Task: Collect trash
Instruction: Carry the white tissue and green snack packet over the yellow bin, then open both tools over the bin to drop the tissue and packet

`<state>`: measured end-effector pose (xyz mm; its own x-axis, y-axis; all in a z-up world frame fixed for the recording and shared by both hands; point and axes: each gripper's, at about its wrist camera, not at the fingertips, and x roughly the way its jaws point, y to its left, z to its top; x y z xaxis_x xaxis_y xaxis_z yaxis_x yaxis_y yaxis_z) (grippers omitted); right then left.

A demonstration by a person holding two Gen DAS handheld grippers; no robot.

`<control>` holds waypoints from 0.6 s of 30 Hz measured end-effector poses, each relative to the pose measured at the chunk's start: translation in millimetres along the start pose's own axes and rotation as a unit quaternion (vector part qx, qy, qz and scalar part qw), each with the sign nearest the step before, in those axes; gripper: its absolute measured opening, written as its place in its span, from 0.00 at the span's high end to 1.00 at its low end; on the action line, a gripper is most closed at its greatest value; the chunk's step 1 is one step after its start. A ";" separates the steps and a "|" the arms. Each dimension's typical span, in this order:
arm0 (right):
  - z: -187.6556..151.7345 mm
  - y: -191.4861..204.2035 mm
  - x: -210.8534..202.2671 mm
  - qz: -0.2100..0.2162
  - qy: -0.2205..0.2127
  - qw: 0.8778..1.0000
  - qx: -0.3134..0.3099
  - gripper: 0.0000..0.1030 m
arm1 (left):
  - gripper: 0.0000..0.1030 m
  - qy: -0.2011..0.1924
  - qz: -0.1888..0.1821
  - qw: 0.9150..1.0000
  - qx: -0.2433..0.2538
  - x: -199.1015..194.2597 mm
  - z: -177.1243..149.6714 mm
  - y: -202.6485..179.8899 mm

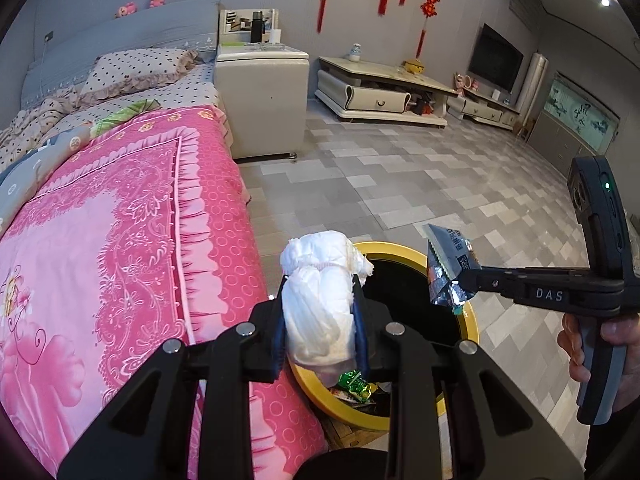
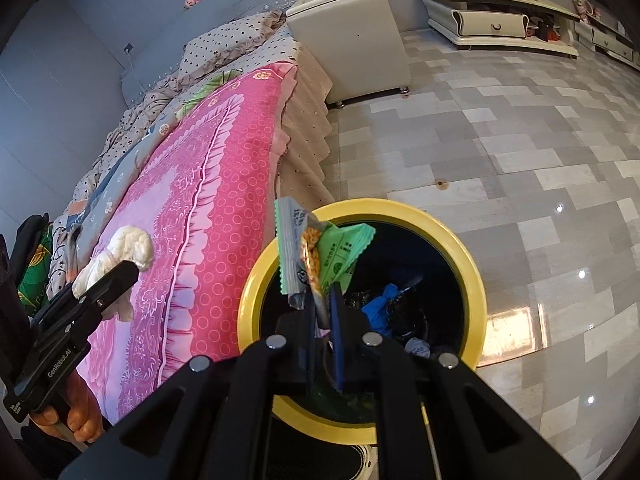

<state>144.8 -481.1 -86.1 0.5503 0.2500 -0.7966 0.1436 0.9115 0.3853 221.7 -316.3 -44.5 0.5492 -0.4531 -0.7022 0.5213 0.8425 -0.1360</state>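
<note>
My left gripper is shut on a crumpled white tissue wad, which hangs over the near left rim of a yellow-rimmed trash bin. From the right, my right gripper reaches in, shut on a silver snack wrapper above the bin's far side. In the right wrist view the right gripper pinches the silver and green wrapper over the bin, which holds several bits of trash. At the left, the left gripper carries the tissue over the bed.
A bed with a pink blanket runs along the bin's left side. Behind it stand a cream nightstand and a low TV cabinet. Grey tiled floor spreads to the right. A person's hand grips the right handle.
</note>
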 end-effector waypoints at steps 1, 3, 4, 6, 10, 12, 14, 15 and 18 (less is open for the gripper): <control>-2.0 -1.9 2.3 -0.003 0.002 1.000 0.000 0.94 | 0.75 0.003 -0.004 1.000 0.000 4.1 0.0 -0.9; -5.2 -5.3 6.2 -0.010 0.007 1.000 0.001 0.94 | 0.75 0.009 -0.007 1.000 -0.001 12.7 -0.5 -2.1; -6.6 -6.9 7.5 -0.014 0.008 1.000 0.002 0.94 | 0.75 0.014 -0.008 1.000 -0.001 17.3 -0.7 -2.7; -9.2 -10.9 11.0 -0.014 0.013 1.000 0.005 0.93 | 0.75 0.023 -0.012 1.000 -0.003 25.9 -2.1 -3.8; -11.5 -14.7 13.4 -0.017 0.014 1.000 0.010 0.92 | 0.75 0.035 -0.018 0.999 -0.012 38.5 -5.1 -3.7; -11.1 -16.6 13.5 -0.020 0.012 1.000 0.012 0.90 | 0.74 0.039 -0.021 0.999 -0.018 42.2 -5.0 -2.7; -11.4 -17.3 12.0 -0.018 0.011 1.000 0.016 0.88 | 0.74 0.043 -0.027 0.998 -0.026 44.7 -5.1 -0.1; -11.6 -17.7 10.9 -0.016 0.009 1.000 0.017 0.85 | 0.72 0.044 -0.027 0.998 -0.030 45.1 -4.9 1.2; -11.4 -18.0 6.5 -0.018 0.004 1.000 0.017 0.80 | 0.65 0.044 -0.033 0.998 -0.038 44.5 -3.7 3.2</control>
<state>136.4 -492.2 -103.5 0.5383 0.2206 -0.8134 0.1914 0.9079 0.3729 245.4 -332.7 -78.8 0.4537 -0.4839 -0.7483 0.5023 0.8325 -0.2338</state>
